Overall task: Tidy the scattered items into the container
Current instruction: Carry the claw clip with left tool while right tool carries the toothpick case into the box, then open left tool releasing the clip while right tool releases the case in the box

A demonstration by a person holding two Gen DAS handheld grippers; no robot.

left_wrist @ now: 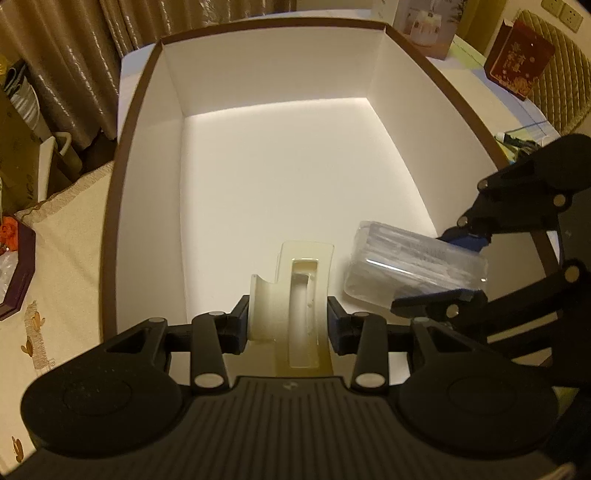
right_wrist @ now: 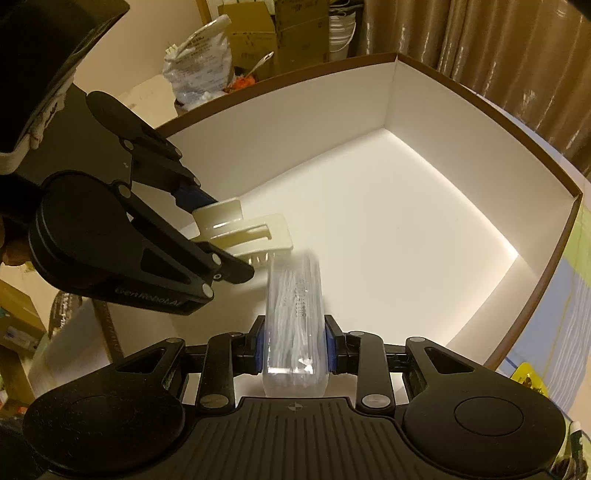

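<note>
A large white box with a brown rim (left_wrist: 140,96) lies open below both grippers; its floor is bare. My left gripper (left_wrist: 287,328) is shut on a cream plastic holder (left_wrist: 303,291) and holds it over the box's near part; the gripper and holder also show in the right wrist view (right_wrist: 243,229). My right gripper (right_wrist: 294,354) is shut on a clear plastic box of white sticks (right_wrist: 295,314), held over the box beside the holder. The right gripper with the clear box shows in the left wrist view (left_wrist: 413,258) at the right.
The box (right_wrist: 569,221) sits on a light cloth with printed figures (left_wrist: 55,277). A red gift bag (left_wrist: 517,62) and a white carton (left_wrist: 424,26) stand behind it. Curtains (left_wrist: 92,55), cardboard boxes (right_wrist: 280,33) and a plastic bag (right_wrist: 199,62) surround the table.
</note>
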